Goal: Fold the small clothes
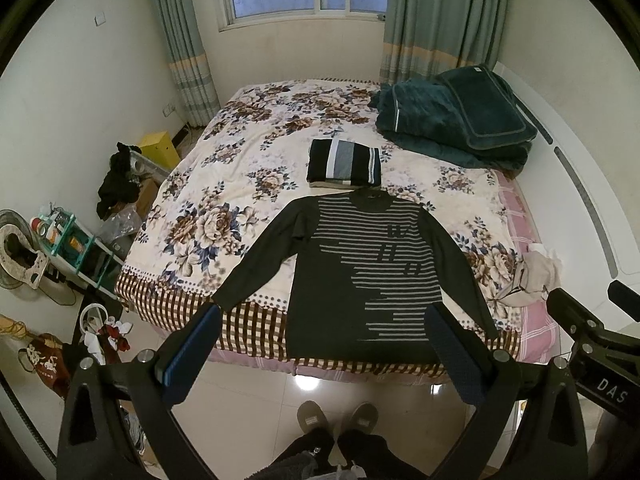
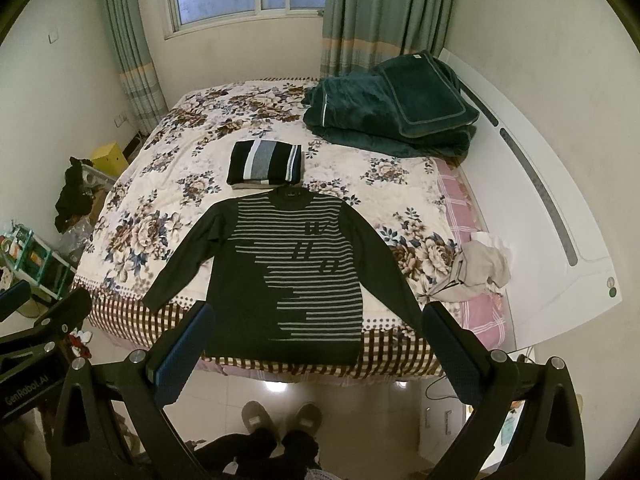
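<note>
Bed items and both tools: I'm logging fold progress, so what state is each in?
Dark striped sweater: spread flat, unfolded.
Striped garment: folded, on a stack.
Green blanket: bundled.
Beige clothing: crumpled.
Left tool: open, empty.
Right tool: open, empty.

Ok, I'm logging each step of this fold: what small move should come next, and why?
Probably lower the left gripper to the sweater's left sleeve cuff and pinch it. The sweater lies flat with both sleeves spread, nothing folded yet, and both the left and the right gripper hang open and empty above the bed.
</note>
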`<state>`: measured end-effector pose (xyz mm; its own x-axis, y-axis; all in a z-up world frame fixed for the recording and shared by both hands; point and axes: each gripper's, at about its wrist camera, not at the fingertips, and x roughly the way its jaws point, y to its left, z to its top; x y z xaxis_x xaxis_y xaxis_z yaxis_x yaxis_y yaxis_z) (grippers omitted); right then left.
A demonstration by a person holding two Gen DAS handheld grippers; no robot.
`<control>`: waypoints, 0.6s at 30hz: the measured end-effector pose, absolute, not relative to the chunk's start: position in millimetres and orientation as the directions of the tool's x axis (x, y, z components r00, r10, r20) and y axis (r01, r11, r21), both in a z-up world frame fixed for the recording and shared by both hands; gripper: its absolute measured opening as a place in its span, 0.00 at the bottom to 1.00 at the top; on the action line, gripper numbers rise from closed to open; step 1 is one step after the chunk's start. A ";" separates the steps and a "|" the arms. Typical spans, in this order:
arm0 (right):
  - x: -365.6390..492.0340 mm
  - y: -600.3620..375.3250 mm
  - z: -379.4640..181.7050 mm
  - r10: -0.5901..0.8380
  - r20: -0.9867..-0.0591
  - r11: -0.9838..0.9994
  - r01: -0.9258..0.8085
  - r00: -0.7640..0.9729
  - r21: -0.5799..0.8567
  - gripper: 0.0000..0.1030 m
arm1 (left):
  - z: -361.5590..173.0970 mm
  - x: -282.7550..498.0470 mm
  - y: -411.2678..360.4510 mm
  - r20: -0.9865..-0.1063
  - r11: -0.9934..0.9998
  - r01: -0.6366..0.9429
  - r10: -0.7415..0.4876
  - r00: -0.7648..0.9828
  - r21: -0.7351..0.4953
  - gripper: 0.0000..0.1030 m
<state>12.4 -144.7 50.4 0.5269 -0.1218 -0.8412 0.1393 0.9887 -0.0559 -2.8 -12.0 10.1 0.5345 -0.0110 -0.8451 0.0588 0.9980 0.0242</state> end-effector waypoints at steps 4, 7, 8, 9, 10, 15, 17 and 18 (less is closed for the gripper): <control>12.1 -144.7 50.2 -0.120 -0.841 0.989 0.139 0.528 -0.055 1.00 | 10.3 -2.9 -12.9 -0.844 0.998 0.057 -0.010 0.536 0.024 1.00; 10.9 -146.2 48.1 -0.118 -0.841 0.989 0.137 0.529 -0.053 1.00 | 10.2 -3.4 -12.8 -0.844 0.998 0.057 -0.011 0.537 0.023 1.00; 11.6 -140.0 57.5 -0.118 -0.841 0.989 0.137 0.528 -0.054 1.00 | 10.3 -3.4 -13.4 -0.844 0.998 0.056 -0.011 0.537 0.023 1.00; 11.5 -139.9 57.9 -0.118 -0.841 0.989 0.137 0.528 -0.053 1.00 | 9.8 -3.8 -12.2 -0.843 0.998 0.057 -0.012 0.537 0.022 1.00; 12.3 -137.8 61.2 -0.117 -0.841 0.989 0.137 0.528 -0.052 1.00 | 9.9 -4.0 -12.8 -0.843 0.998 0.057 -0.011 0.537 0.023 1.00; 15.8 -137.0 63.1 -0.117 -0.841 0.989 0.137 0.529 -0.052 1.00 | 9.4 -4.6 -12.1 -0.842 0.998 0.056 -0.012 0.539 0.022 1.00; 14.7 -138.6 60.4 -0.116 -0.840 0.989 0.137 0.530 -0.050 1.00 | 9.4 -4.6 -11.9 -0.842 0.998 0.058 -0.013 0.539 0.022 1.00; 14.6 -138.4 60.8 -0.116 -0.840 0.989 0.137 0.530 -0.051 1.00 | 9.4 -4.7 -11.7 -0.842 0.998 0.057 -0.013 0.539 0.021 1.00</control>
